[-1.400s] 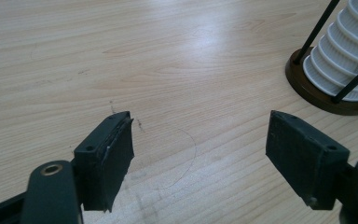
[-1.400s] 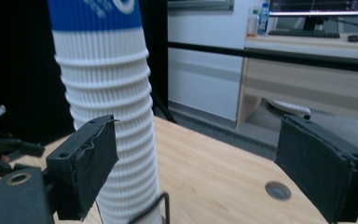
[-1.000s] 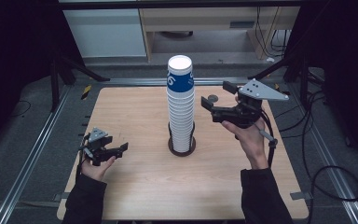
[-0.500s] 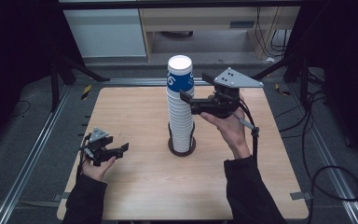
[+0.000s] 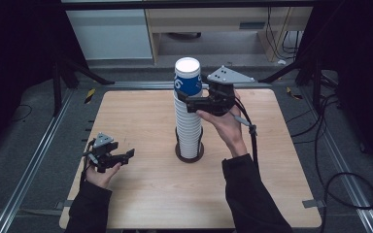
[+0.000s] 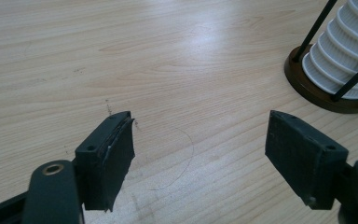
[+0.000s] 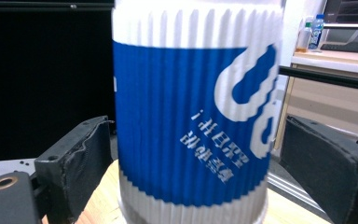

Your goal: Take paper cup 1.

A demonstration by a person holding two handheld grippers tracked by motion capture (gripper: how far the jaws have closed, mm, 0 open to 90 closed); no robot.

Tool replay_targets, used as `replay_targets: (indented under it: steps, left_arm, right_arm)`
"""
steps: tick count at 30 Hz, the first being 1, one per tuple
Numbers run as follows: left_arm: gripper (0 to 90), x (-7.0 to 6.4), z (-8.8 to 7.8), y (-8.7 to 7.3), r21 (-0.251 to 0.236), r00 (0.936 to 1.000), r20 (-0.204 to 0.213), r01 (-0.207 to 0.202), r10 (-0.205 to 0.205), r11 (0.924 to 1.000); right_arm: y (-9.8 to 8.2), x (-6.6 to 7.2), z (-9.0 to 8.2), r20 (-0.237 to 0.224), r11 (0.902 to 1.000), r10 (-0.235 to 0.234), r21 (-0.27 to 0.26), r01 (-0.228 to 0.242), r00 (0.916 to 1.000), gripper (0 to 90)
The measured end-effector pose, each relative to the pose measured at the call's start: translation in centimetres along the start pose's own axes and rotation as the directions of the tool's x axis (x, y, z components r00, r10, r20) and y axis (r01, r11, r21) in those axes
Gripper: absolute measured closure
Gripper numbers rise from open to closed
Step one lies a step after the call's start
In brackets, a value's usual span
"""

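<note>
Now right gripper (image 5: 185, 98) nearer (top) cup (image 5: 188, 77).

Tall stack of nested white ribbed paper cups (image 5: 188, 127), upright in a round dark-based holder with thin black rods (image 6: 328, 86), near the table's middle, topmost cup (image 7: 191, 112) blue-banded with white lettering, mouth up

Both forearms wear dark sleeves (image 5: 252, 194). The left gripper (image 5: 121, 156) and the right gripper (image 5: 187, 99) are black, each topped by a grey three-cornered plate (image 5: 229, 75) with small holes. A dark cable (image 5: 253, 141) trails from the right one.
</note>
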State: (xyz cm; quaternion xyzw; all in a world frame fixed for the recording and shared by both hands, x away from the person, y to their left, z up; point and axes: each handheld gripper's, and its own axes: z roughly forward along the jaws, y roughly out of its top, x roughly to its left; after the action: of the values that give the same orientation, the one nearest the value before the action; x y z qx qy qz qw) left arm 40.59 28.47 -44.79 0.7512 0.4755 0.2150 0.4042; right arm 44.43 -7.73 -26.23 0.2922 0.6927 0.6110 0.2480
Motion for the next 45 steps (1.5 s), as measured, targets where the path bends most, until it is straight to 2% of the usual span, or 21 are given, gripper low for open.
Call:
replay_targets:
  steps: [5,10,13,20,23,38,45]
  left_arm:
    - [23.1,0.0,0.0,0.0,0.002,1.0000,0.001,0.001,-0.001,1.0000]
    - [22.9,0.1,0.1,0.0,0.005,1.0000,0.003,0.000,0.000,1.0000]
    - [22.9,0.1,0.0,0.0,0.003,1.0000,0.003,0.005,-0.005,1.0000]
    - [23.0,0.1,0.1,0.0,0.006,1.0000,0.005,0.005,-0.005,1.0000]
    - [23.0,0.2,0.2,0.0,0.011,1.0000,0.005,0.006,-0.006,0.9999]
    - [23.0,0.3,0.2,-0.1,0.013,1.0000,0.004,0.008,-0.009,0.9999]
    - [23.0,0.3,0.1,-0.1,0.010,0.9999,0.004,0.012,-0.013,0.9999]
  right_arm:
    - [-0.1,0.2,0.9,-0.004,1.0000,-0.002,0.004,0.002,1.0000,9.1]
    - [-0.2,0.4,1.7,0.008,1.0000,-0.005,0.000,0.005,1.0000,13.2]
    - [-0.2,0.4,1.8,0.017,1.0000,-0.008,0.005,0.008,0.9998,17.6]
    - [-0.1,0.5,1.7,0.026,0.9999,-0.008,0.007,0.008,0.9996,18.8]
    - [0.3,0.5,1.3,0.023,0.9996,-0.010,-0.026,0.010,0.9997,19.9]
    - [2.5,0.5,0.6,0.016,0.9973,-0.037,-0.063,0.038,0.9992,21.7]
    - [4.0,0.5,0.4,0.021,0.9936,-0.043,-0.104,0.045,0.9989,22.1]
